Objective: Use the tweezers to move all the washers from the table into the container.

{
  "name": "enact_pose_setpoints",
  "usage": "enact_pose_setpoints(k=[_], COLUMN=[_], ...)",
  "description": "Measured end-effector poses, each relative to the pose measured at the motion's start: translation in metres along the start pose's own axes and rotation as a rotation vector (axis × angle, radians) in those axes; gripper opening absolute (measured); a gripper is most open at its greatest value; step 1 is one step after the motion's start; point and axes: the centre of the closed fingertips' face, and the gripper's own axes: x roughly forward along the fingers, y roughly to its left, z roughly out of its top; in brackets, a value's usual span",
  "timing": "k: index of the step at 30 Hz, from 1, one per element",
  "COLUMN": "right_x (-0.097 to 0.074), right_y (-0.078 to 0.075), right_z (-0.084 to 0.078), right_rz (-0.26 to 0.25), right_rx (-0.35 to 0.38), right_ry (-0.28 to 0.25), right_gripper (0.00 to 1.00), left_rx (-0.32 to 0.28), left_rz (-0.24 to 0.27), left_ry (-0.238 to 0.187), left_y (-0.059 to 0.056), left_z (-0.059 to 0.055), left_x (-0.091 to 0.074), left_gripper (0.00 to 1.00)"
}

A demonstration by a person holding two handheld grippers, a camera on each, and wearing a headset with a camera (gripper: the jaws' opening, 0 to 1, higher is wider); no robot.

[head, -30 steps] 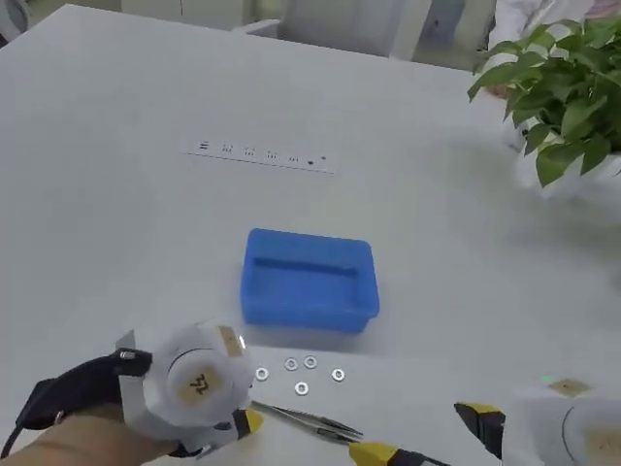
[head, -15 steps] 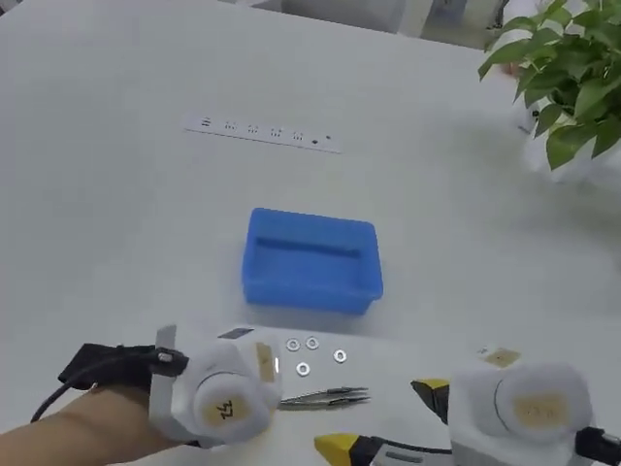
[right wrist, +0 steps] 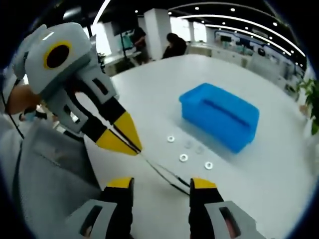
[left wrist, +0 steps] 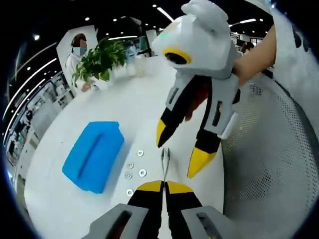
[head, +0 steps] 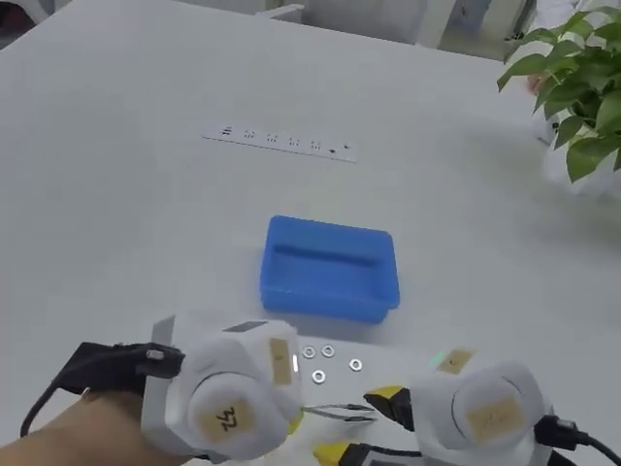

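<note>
My left gripper (left wrist: 163, 186) is shut on the back end of thin metal tweezers (left wrist: 165, 155), which point forward low over the white table. My right gripper (right wrist: 162, 184) is open, with one yellow-tipped jaw on each side of the tweezers (right wrist: 167, 175). In the head view the tweezers (head: 340, 412) run between the left gripper (head: 291, 419) and the right gripper (head: 357, 424). Several small metal washers (head: 327, 350) lie on the table just beyond the tweezers. Behind them stands the blue container (head: 330, 267), with nothing visible inside.
A white power strip (head: 281, 144) lies farther back on the table (head: 146, 223). A green potted plant (head: 582, 97) stands at the far right edge. A person's hand (head: 87, 437) holds the left gripper at the near edge.
The right gripper has come in from the right, and its open jaws now stand on either side of the tweezers. The left gripper has shifted right with the tweezers, which have turned.
</note>
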Motion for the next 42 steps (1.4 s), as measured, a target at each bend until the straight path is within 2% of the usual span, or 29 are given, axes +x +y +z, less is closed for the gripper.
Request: enact_pose_setpoints(k=[3,5,10,16,19,24,30,42], right_x=[0.0,0.001,0.006,0.013,0.017,0.025,0.034,0.05], right_y=[0.003,0.006,0.01,0.017,0.016,0.009,0.002,-0.006], right_z=[0.009,0.013,0.02,0.038,0.046,0.062,0.068,0.065], right_rz=[0.001,0.009,0.013,0.051,0.051,0.06,0.056,0.06], right_rx=[-0.047,-0.065,-0.135,-0.156,-0.178,-0.161,-0.177,-0.163], right_ry=[-0.015,-0.016,-0.015,-0.047,-0.057,-0.084,-0.084,-0.056], right_gripper=[0.33,0.28,0.16,0.15,0.09,0.09,0.09,0.09], left_rx=[0.0,-0.008,0.015,0.046,0.051,0.052,0.032,0.021], left_rz=[0.011,0.025,0.042,0.06,0.071,0.099,0.117,0.115], left_ry=[-0.006,-0.036,-0.05,-0.066,-0.059,-0.06,-0.055,-0.038], left_y=[-0.001,0.0,0.0,0.007,0.014,0.03,0.043,0.053], left_z=[0.01,0.018,0.027,0.035,0.038,0.034,0.029,0.016], left_x=[-0.012,-0.018,-0.028,-0.038,-0.042,-0.045,-0.045,-0.035], left_gripper=[0.0,0.0,0.0,0.0,0.0,0.0,0.0,0.0])
